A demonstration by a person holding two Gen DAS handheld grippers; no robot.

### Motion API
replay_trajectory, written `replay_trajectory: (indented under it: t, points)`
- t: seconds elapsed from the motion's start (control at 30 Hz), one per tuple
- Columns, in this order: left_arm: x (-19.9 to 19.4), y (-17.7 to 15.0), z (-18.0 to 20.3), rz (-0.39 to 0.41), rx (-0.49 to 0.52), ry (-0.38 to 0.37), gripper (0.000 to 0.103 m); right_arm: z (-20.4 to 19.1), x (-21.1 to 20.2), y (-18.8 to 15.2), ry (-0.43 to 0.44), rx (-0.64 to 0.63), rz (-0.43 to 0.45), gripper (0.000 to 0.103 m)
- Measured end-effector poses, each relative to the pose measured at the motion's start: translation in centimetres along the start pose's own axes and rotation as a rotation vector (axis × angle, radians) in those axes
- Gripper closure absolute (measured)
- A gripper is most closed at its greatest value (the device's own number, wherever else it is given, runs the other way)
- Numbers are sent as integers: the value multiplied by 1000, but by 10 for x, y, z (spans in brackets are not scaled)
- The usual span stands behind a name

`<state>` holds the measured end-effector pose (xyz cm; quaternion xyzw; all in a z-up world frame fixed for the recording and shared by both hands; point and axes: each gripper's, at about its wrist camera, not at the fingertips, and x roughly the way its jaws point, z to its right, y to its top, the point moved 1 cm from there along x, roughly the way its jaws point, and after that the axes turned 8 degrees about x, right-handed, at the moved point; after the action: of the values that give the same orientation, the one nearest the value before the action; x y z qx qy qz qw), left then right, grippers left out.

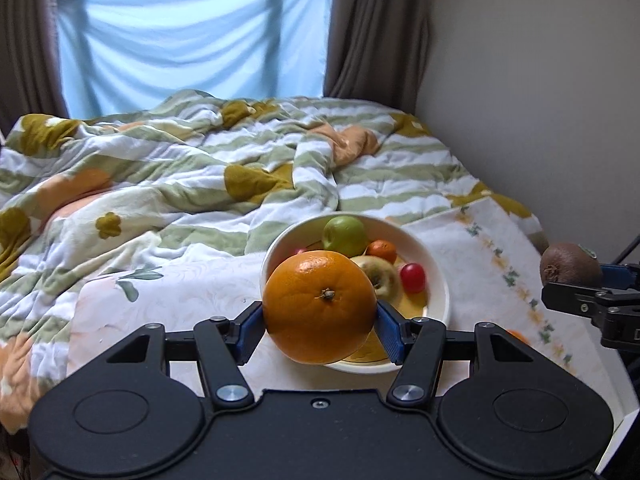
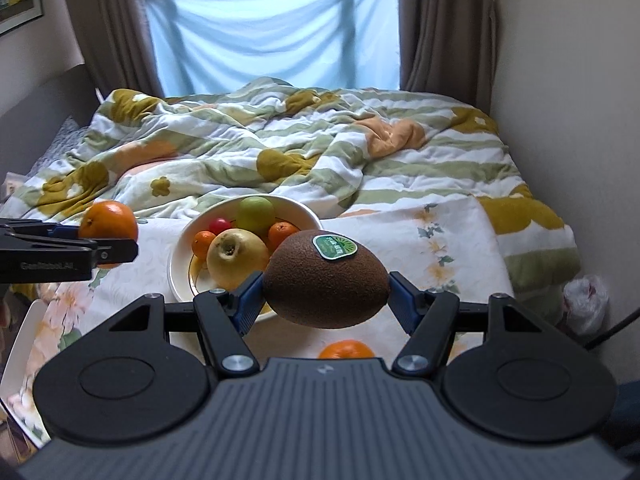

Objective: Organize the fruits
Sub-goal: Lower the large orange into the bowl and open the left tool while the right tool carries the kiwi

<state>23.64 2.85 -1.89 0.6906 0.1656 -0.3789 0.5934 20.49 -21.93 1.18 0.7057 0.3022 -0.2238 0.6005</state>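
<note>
Left hand-held gripper (image 1: 320, 322): closed on a large orange (image 1: 320, 307), which is clamped between the blue pads (image 1: 251, 330) and held in the air in front of the bowl; stem scar turned toward the camera.
Right hand-held gripper (image 2: 326, 300): closed on a kiwi (image 2: 326, 279), which is pinched lengthwise between the pads, lifted clear of the cloth, green sticker (image 2: 334, 247) on top.
Bowl (image 1: 438, 280): white, set on the floral cloth, just beyond both held fruits.
Bowl contents: a green apple (image 1: 345, 233) at the far side, a yellow apple (image 2: 237, 254) at the near side with its stem hollow facing up, a small red fruit (image 1: 413, 277), and two small mandarins (image 2: 283, 234), all seen lying close together.
Loose mandarin (image 2: 346, 350): seen on the cloth below the kiwi, partly hidden by the right gripper body.
Floral cloth (image 2: 420, 236): spread flat over the near part of the bed.
Bed (image 1: 180, 168): covered by a rumpled quilt with green stripes and flower patches.
Background: a light-blue sheet (image 1: 192, 44) is hung across the window between brown curtains (image 1: 380, 28).
White plastic bag (image 2: 586, 298): seen by the wall at the right.
</note>
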Motion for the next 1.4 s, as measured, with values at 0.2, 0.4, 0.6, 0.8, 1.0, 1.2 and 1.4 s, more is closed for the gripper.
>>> replay_trajectory:
  t: [0.2, 0.4, 0.6, 0.8, 1.0, 1.2, 1.4]
  points:
    - [34, -4, -19, -33, 45, -52, 40, -21, 20, -8, -44, 49, -17, 22]
    - [62, -8, -29, -71, 70, -94, 40, -38, 39, -14, -79, 91, -28, 22]
    - [76, -7, -27, -81, 112, -117, 40, -47, 52, -18, -104, 114, -35, 22]
    - [80, -8, -23, -82, 134, -123, 39, -50, 56, -19, -121, 123, -35, 22]
    - [58, -1, -25, 3, 142, -97, 0, -48, 55, -18, -129, 120, -35, 22]
    - [37, -1, -32, 12, 120, -55, 0, -50, 56, -12, -107, 50, -38, 22]
    - [17, -5, -36, 16, 72, -1, 0, -53, 71, -7, -57, -58, -61, 22]
